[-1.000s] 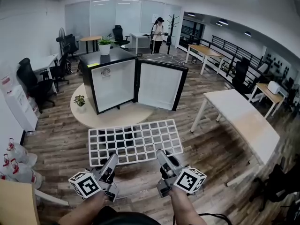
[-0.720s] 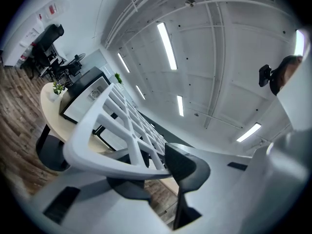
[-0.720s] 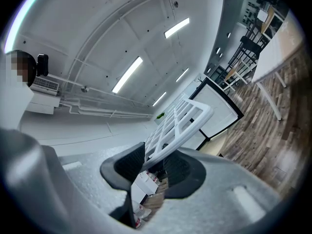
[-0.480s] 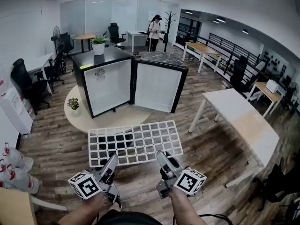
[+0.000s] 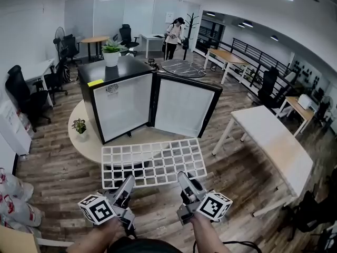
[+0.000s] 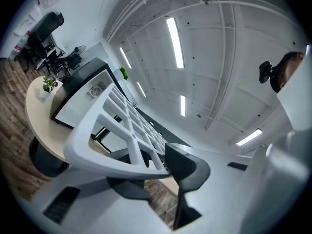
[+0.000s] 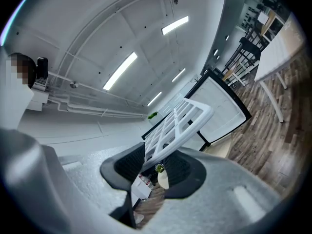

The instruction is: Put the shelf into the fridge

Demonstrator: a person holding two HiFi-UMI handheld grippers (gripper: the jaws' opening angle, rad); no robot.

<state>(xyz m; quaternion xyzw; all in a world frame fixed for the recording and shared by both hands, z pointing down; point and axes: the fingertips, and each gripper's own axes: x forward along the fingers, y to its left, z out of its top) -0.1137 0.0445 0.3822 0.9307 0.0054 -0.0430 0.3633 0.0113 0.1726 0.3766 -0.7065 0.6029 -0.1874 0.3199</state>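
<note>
The fingers [image 6: 187, 167] of the left gripper [image 5: 127, 183] and right gripper [image 5: 185, 182] are clamped on the near edge of the white shelf [image 5: 152, 162], held flat, well short of the fridge [image 5: 121, 96]. It should be kept level and squared to the opening behind the open door [image 5: 184, 107].

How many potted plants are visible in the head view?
2. The large plant stands on top of the fridge; the small plant stands on the round table, left of the fridge. Others may be hidden.
</note>
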